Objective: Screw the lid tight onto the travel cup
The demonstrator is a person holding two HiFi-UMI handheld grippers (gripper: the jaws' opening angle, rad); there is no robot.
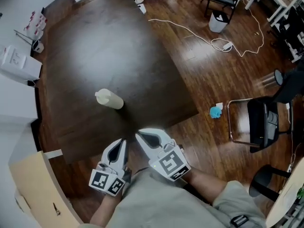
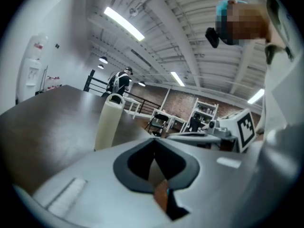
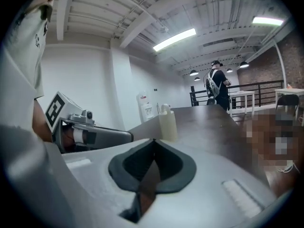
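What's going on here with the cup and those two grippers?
A person holds a gripper in each hand near the dark table's front edge. The left gripper and right gripper are both shut, holding nothing. The cream travel cup stands upright on the table with its lid on, untouched by either.

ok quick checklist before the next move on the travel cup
1. Travel cup standing upright on the table: ok.
2. Lid sitting on top of the cup: ok.
3. Lid screwed tight: cannot tell.
4. Left hand-held gripper empty, jaws together: ok.
5. Right hand-held gripper empty, jaws together: ok.
6. Either gripper positioned on the cup: not ok, both sit apart from it, near the table's near edge.
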